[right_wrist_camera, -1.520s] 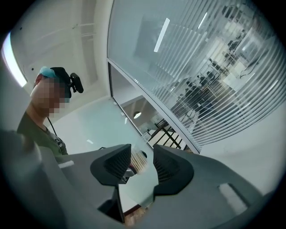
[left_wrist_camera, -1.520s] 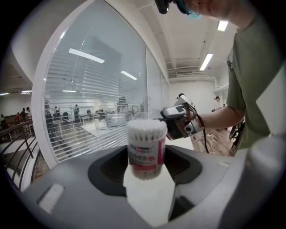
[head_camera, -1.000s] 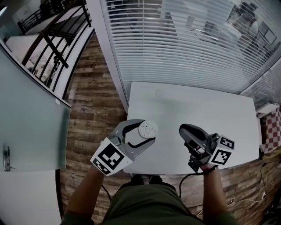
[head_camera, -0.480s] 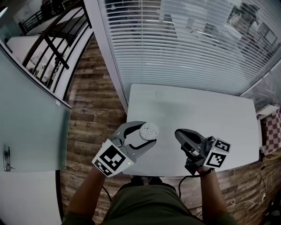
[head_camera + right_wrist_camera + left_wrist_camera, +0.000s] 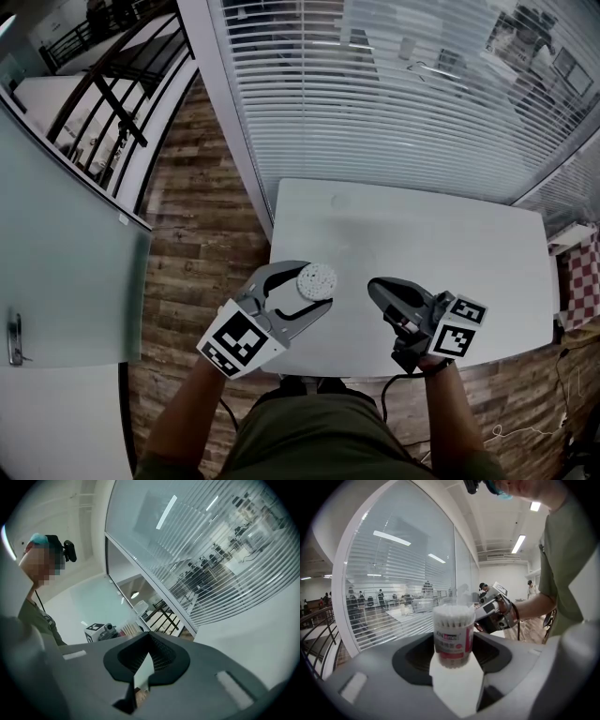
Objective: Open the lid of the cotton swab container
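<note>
The cotton swab container (image 5: 316, 278) is a clear tub packed with white swabs, with a pink label (image 5: 453, 641). My left gripper (image 5: 317, 285) is shut on it and holds it upright over the near left corner of the white table (image 5: 422, 234). In the left gripper view the tub stands between the jaws of that gripper (image 5: 453, 654). I cannot tell whether its clear lid is seated. My right gripper (image 5: 375, 287) hovers to the tub's right, a short gap away. In its own view the right gripper (image 5: 148, 663) has its jaws shut with nothing between them.
Window blinds (image 5: 394, 84) run along the table's far edge. Wooden floor (image 5: 197, 225) and a glass door (image 5: 66, 244) lie to the left. A red chequered cloth (image 5: 583, 272) sits at the right edge.
My right gripper has drifted left toward the container. The left gripper with the container has barely moved.
</note>
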